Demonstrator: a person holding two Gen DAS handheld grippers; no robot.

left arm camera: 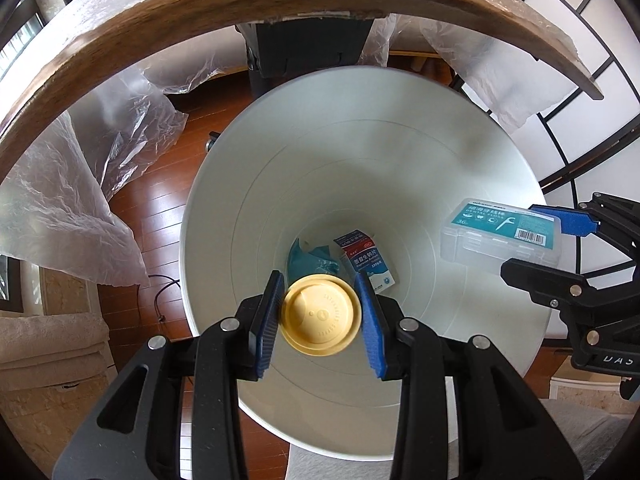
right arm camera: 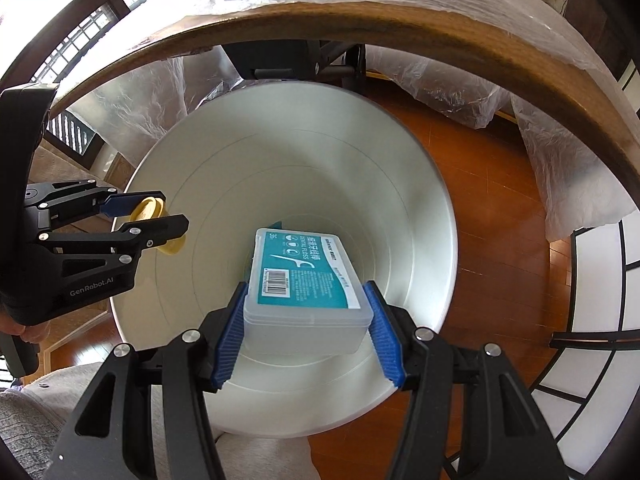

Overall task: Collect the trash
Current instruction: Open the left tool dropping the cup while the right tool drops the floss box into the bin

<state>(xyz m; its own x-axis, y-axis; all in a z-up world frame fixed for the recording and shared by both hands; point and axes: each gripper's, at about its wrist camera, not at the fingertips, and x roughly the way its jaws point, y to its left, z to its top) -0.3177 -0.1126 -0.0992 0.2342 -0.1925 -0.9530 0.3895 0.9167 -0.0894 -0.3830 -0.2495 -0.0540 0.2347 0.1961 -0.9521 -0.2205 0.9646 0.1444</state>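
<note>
Fingers [right arm camera: 226,332] clamp floss box [right arm camera: 306,280], long axis pointing away; bin [right arm camera: 420,208] below.

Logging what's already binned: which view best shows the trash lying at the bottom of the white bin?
The left wrist view: below the yellow lid in the left gripper, a blue-and-white packet and teal scrap lie visible. In the right wrist view, the floss box hides them except a teal sliver.
</note>
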